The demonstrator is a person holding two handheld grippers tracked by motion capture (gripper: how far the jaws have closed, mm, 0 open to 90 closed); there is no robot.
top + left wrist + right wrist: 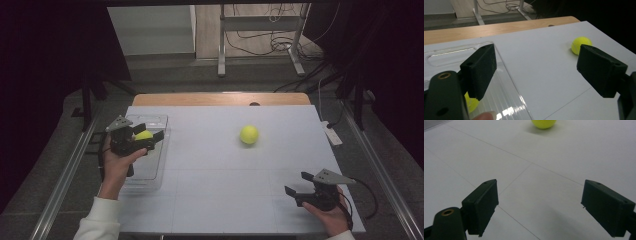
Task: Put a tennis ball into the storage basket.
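The left gripper hovers over a clear plastic tray at the left side of the white worktop, and its fingers stand apart with nothing between them. A yellow-green ball lies in the tray just below and behind the nearer finger, partly hidden by it; from the high view this same ball shows between the finger mounts, close under the gripper, and whether it touches the fingers cannot be told. The tray's clear rim runs up between the two fingers in the left gripper view. A second yellow-green ball rests on the bare worktop well beyond the left fingers and off to their right, just past the tip of the farther finger in the left gripper view. The right gripper is held low at the near right corner of the worktop, its fingers also spread wide and holding nothing, bare white surface between them. The loose ball lies far ahead of those fingers, roughly in line with the gap between them.
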